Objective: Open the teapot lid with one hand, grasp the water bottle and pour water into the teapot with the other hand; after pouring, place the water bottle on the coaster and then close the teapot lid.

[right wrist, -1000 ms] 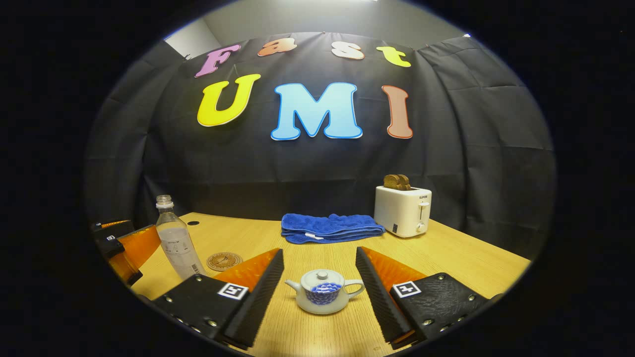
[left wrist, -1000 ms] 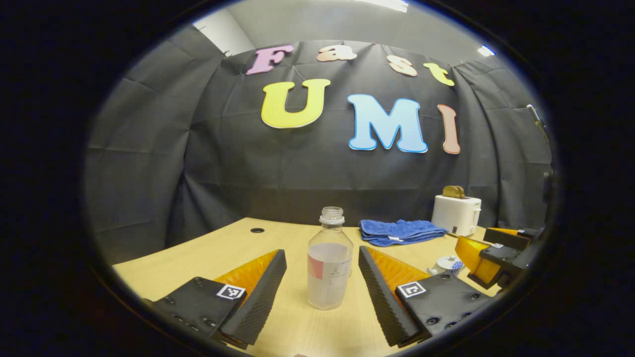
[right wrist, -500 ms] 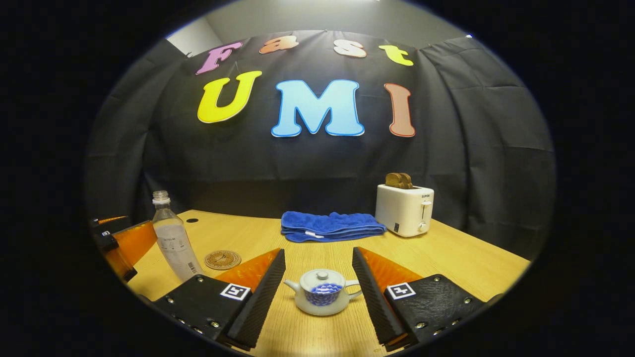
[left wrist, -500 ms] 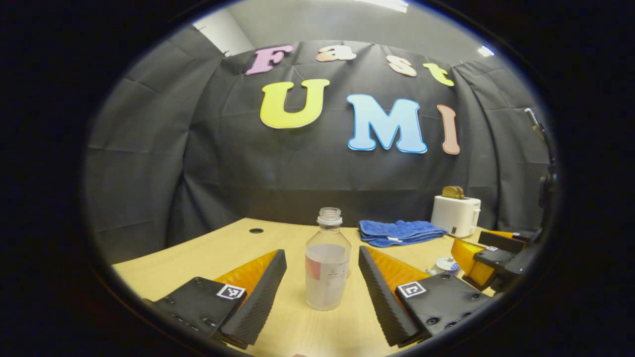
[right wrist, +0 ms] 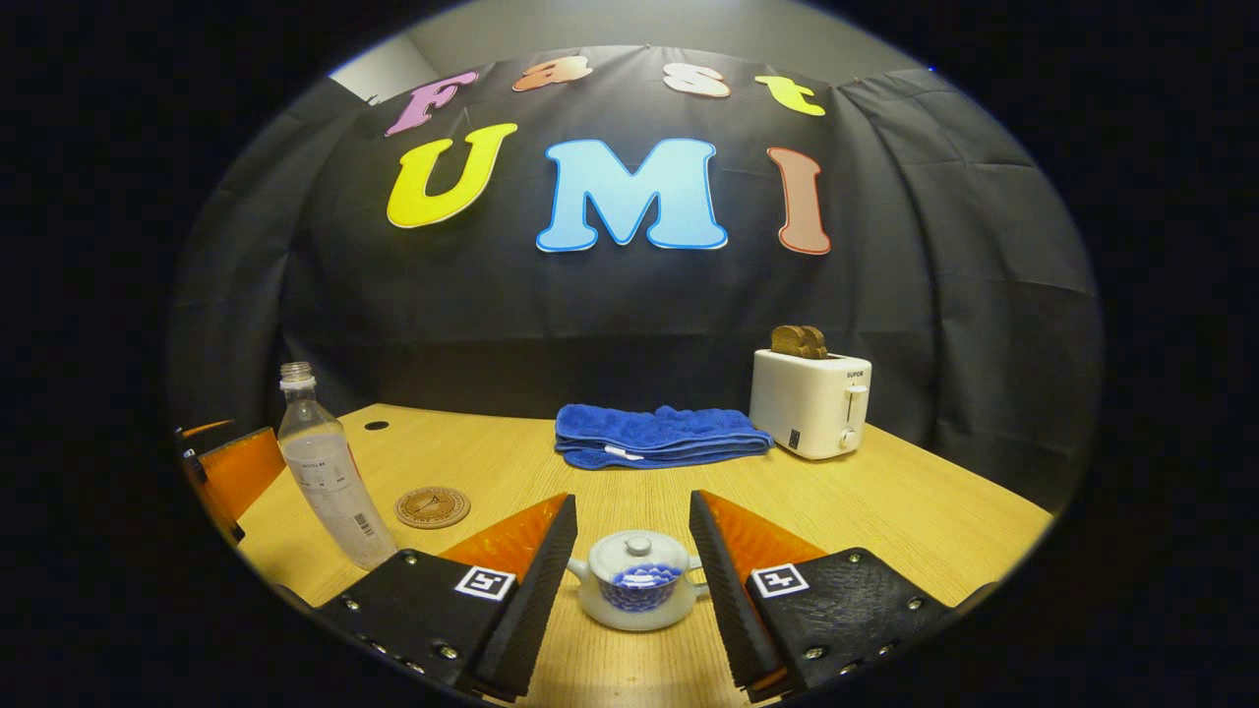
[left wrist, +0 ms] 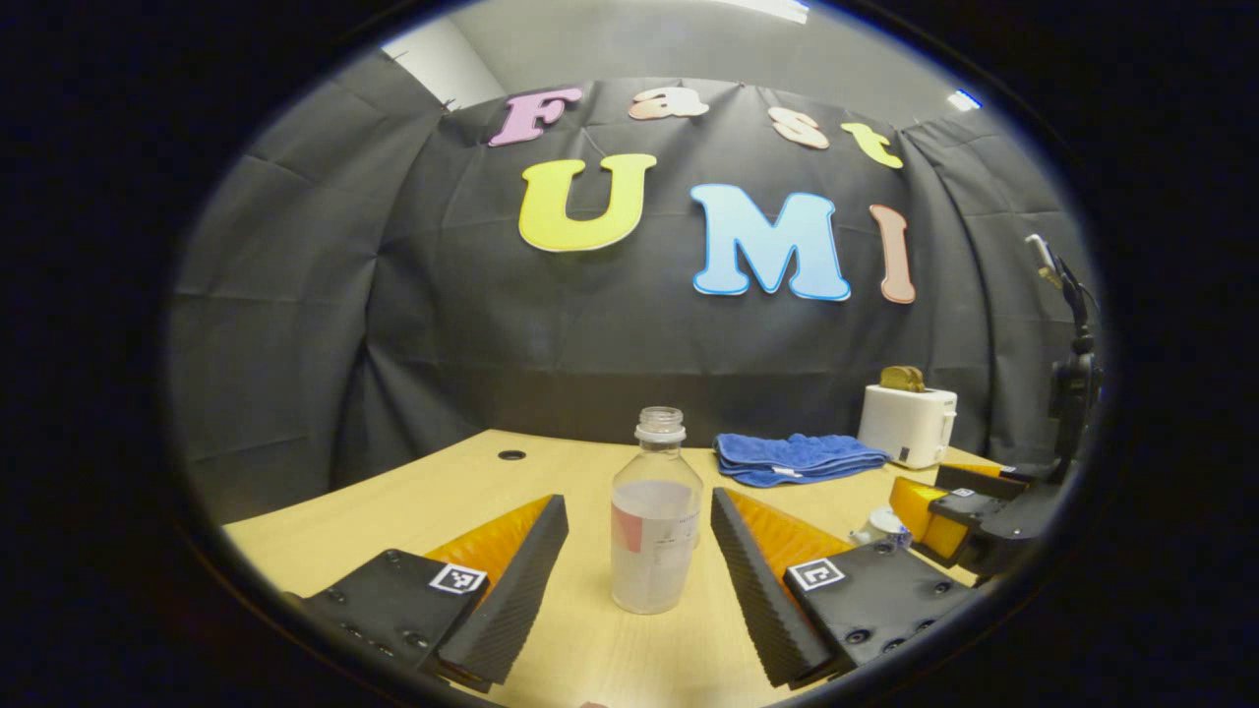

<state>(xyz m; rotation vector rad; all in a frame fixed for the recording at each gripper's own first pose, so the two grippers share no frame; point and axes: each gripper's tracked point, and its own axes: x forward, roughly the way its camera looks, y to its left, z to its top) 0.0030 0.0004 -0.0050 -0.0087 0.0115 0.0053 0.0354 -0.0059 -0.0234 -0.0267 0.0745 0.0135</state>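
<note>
The light wooden table (right wrist: 885, 511) fills the bottom of both views. In the left gripper view, the left gripper (left wrist: 639, 536) is wide open, and the clear plastic water bottle (left wrist: 655, 526) stands between its fingers at bottom middle, not touched. In the right gripper view, the right gripper (right wrist: 632, 536) is open too, with the small white teapot with blue pattern (right wrist: 637, 593) between its fingers, lid on. The round brown coaster (right wrist: 433, 507) lies at lower left, near the bottle.
</note>
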